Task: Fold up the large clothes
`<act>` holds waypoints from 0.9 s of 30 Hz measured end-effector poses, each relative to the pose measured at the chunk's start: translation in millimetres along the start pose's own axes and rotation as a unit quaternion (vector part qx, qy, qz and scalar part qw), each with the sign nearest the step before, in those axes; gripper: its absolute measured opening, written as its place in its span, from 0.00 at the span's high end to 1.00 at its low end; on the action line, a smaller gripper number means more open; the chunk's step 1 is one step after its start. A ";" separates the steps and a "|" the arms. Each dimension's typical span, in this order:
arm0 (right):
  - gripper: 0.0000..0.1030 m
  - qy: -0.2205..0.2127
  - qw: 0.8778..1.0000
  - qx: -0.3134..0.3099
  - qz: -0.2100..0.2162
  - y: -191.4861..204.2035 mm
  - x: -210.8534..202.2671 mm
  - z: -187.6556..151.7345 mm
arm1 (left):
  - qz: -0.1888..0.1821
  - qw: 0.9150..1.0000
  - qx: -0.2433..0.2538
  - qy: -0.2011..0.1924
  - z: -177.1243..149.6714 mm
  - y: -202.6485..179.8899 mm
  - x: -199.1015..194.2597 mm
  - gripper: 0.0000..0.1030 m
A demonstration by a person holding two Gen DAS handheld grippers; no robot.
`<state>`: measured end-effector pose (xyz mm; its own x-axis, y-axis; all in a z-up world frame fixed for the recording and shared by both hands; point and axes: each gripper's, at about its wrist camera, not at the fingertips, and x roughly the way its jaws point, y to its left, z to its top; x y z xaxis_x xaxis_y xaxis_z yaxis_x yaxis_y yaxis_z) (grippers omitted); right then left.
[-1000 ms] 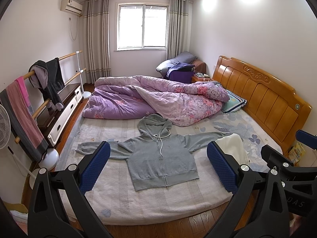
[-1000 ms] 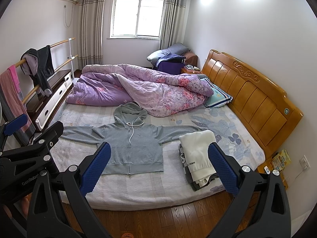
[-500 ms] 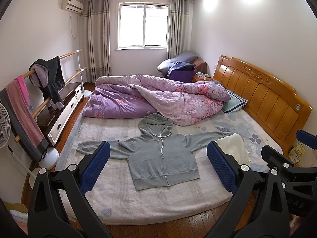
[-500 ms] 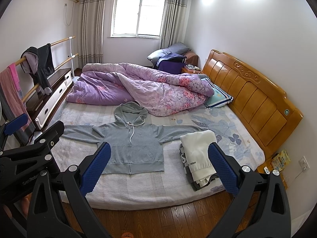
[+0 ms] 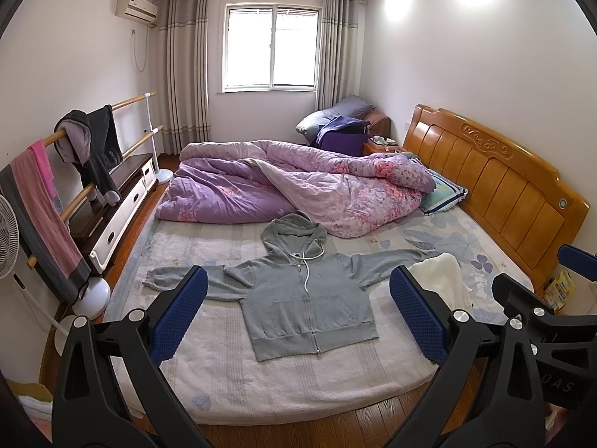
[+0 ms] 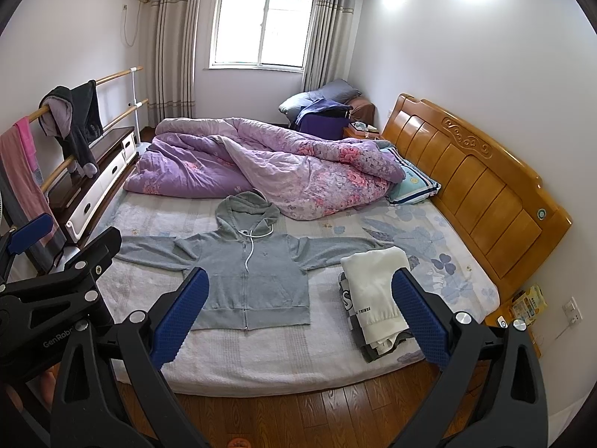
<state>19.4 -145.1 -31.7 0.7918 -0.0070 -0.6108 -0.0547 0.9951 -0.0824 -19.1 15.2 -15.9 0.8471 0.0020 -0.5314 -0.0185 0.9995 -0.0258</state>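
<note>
A grey zip hoodie [image 6: 250,276] lies face up, sleeves spread, on the near half of the bed [image 6: 261,358], left of a stack of folded clothes [image 6: 375,298]. Left tool [image 5: 298,313] and right tool [image 6: 300,317] hover spread, empty. Soft, limp fleece looks best pinched at cuffs or hem corners.

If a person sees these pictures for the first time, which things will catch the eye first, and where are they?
The grey hoodie lies flat in the middle of the bed, zipped, sleeves spread wide. Behind it a purple floral quilt is bunched up across the bed, and to the hoodie's right sits a stack of folded clothes near the wooden headboard. Both grippers, left and right, hover with jaws open.
</note>
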 end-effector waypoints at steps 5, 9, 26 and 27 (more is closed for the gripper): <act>0.08 0.001 1.000 -0.001 0.000 1.4 1.9 0.4 | 0.000 1.000 0.000 0.000 0.4 1.6 1.9 0.05; 0.08 0.001 1.000 -0.002 -0.001 2.8 1.3 0.5 | 0.000 1.000 -0.001 0.001 -1.0 4.0 4.5 0.05; 0.08 0.013 1.000 -0.010 0.005 17.2 31.9 13.2 | 0.003 1.000 -0.005 0.011 -8.5 23.7 29.8 0.05; 0.08 0.014 1.000 -0.011 0.005 19.4 33.4 14.2 | 0.003 1.000 -0.005 0.013 -7.6 25.0 35.7 0.05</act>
<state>53.5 -124.6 -42.5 0.7737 -0.0002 -0.6335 -0.0759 0.9928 -0.0930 6.6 40.0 -42.0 0.8324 0.0072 -0.5542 -0.0293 0.9991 -0.0311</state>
